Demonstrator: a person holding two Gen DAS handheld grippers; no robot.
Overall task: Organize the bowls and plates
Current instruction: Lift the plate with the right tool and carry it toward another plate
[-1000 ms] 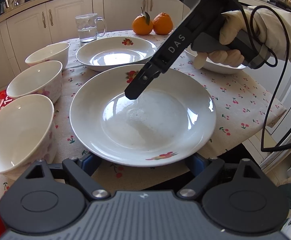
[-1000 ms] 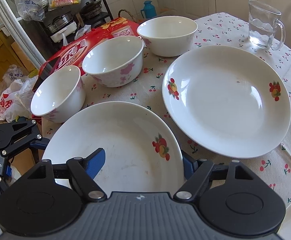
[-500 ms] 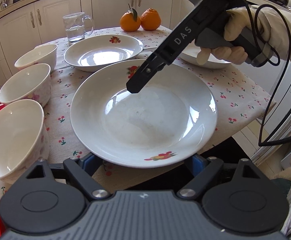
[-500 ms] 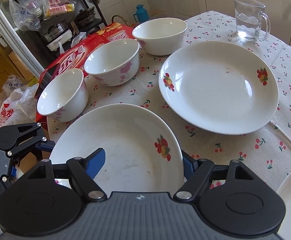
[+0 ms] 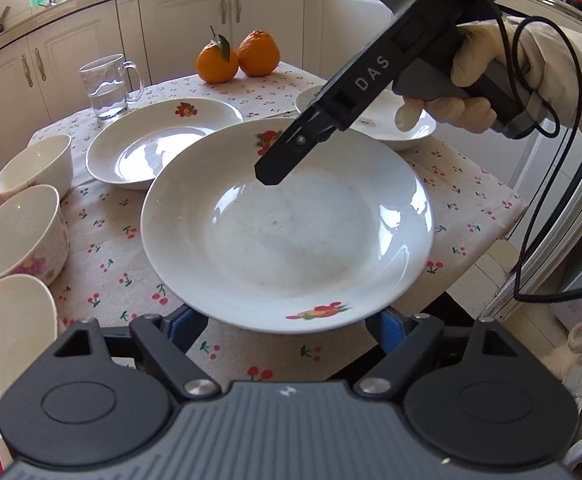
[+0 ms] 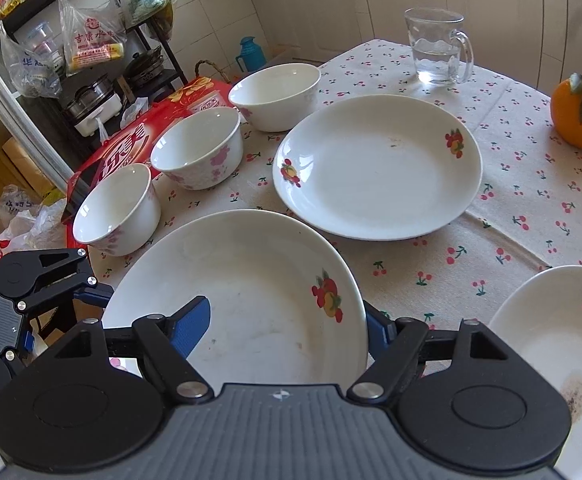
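Note:
A white plate with fruit prints (image 5: 287, 236) is lifted off the table, held from both sides. It also shows in the right wrist view (image 6: 243, 292). My left gripper (image 5: 287, 326) holds its near rim. My right gripper (image 6: 287, 324) holds the opposite rim and shows in the left wrist view (image 5: 275, 172). A second plate (image 6: 375, 168) lies on the tablecloth behind, also seen in the left wrist view (image 5: 159, 144). A third plate (image 6: 559, 344) lies at the right. Three white bowls (image 6: 195, 148) stand in a row at the left.
A glass mug of water (image 6: 439, 48) and two oranges (image 5: 237, 58) stand at the far side of the table (image 6: 531, 200). A red package (image 6: 127, 144) lies beside the bowls. A cable (image 5: 531, 160) hangs from the right gripper.
The held plate has risen off the table and moved a little toward the second plate. Both grippers rose with it.

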